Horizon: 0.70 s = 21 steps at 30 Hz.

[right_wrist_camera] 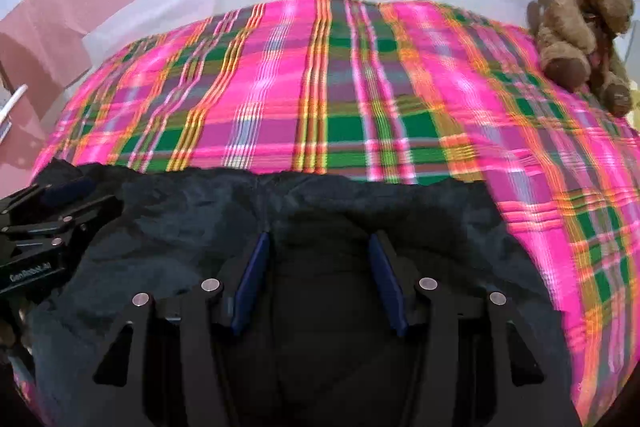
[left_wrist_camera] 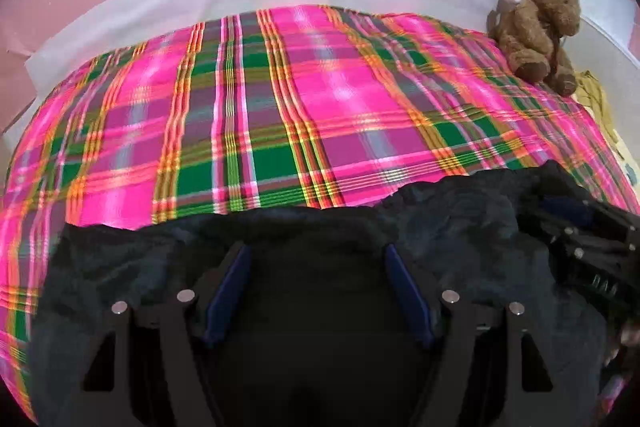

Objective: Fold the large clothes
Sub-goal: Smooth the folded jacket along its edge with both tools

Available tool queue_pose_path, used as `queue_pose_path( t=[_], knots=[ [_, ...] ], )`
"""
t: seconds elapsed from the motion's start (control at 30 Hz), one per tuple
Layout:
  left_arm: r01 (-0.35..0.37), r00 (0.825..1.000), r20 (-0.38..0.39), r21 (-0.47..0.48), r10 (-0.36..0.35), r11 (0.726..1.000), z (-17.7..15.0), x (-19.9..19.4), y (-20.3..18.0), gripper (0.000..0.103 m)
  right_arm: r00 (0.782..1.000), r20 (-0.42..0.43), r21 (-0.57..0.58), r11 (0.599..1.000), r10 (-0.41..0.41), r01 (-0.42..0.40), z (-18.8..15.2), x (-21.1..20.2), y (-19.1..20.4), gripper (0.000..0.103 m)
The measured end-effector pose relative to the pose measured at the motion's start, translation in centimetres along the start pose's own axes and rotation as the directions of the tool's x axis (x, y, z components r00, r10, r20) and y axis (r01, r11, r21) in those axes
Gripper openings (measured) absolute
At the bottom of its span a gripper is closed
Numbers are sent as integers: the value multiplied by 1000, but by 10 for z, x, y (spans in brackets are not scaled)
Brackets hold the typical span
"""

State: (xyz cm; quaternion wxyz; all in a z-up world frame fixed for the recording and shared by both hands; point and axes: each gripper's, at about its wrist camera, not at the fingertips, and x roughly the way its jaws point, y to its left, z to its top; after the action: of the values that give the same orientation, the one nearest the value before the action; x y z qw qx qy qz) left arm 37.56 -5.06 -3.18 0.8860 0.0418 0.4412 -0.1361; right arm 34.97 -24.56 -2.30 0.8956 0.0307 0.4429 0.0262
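Both the left tongs (left_wrist_camera: 318, 287) and the right tongs (right_wrist_camera: 318, 279) are gaping apart over the soft, floppy dark garment (left_wrist_camera: 460, 239) on the plaid bed (left_wrist_camera: 280, 99), which probably needs gripping near its far edge.

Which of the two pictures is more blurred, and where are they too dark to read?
Right wrist view: the plaid blanket and the teddy bear are smeared by motion. Left wrist view: the blanket is only a little soft and the bear is fairly crisp. Both views: fisheye bends the bed edge, and the dark garment loses detail in shadow around the tongs.
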Motion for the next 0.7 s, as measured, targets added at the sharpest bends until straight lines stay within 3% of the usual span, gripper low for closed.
queue_pose_path(
  t=[0.13,0.27,0.37,0.47,0.6,0.7],
  knots=[
    [20,996,84,18,-21,1000,-7,-54,21,72,998,67,14,1000,-10,9,-9,-44,-20,52],
    [-19,990,141,-15,21,1000,-33,-84,61,72,996,66,28,998,-51,49,-33,-52,-41,52],
    [-84,987,133,-43,89,996,-55,-78,91,72,996,45,31,997,-76,75,-47,-39,-53,52],
    [-56,990,125,-81,66,995,-63,-62,107,73,995,31,39,994,-99,97,-47,-23,-58,52],
    [-84,986,140,-73,94,994,-59,-40,101,74,992,30,52,992,-120,119,-52,-1,-63,52],
    [-63,985,153,-106,79,992,-62,-30,104,74,993,37,63,992,-113,110,-56,5,-67,52]
  ],
)
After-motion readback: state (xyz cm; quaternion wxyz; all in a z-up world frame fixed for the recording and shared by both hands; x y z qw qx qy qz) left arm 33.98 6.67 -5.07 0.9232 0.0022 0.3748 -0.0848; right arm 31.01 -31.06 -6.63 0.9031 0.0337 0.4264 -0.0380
